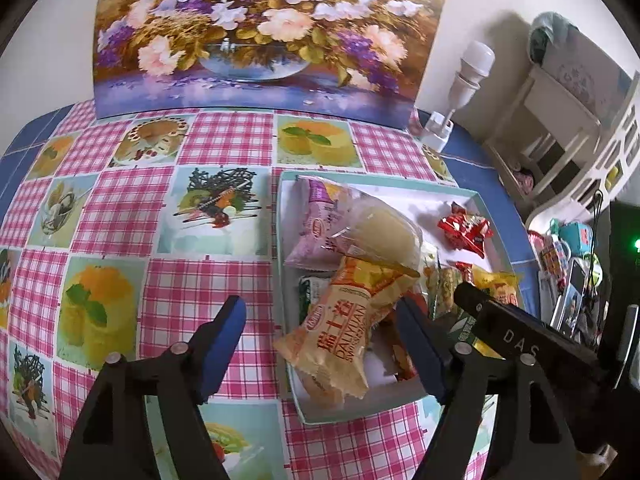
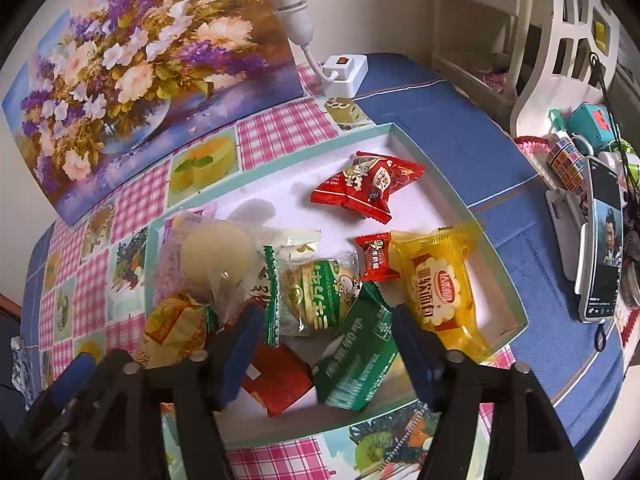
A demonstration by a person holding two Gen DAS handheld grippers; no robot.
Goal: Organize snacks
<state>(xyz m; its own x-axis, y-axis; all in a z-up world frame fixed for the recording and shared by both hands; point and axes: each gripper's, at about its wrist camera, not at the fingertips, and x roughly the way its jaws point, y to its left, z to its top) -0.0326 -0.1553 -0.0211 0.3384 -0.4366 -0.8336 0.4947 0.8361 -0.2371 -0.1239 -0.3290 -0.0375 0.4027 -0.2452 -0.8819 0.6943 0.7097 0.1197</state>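
Both grippers, left point(image 1: 320, 344) and right point(image 2: 326, 350), stand released over the box point(image 2: 460, 196), nothing pinched. Most snacks, like the roll point(image 1: 340, 320), already lie inside; none remain visible on the tablecloth point(image 1: 120, 220), so the task looks nearly finished.

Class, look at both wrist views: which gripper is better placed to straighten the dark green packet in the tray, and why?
The right gripper. Its open jaws hang directly over the dark green packet in the tray. The left gripper straddles the orange Swiss-roll packet at the tray's other end.
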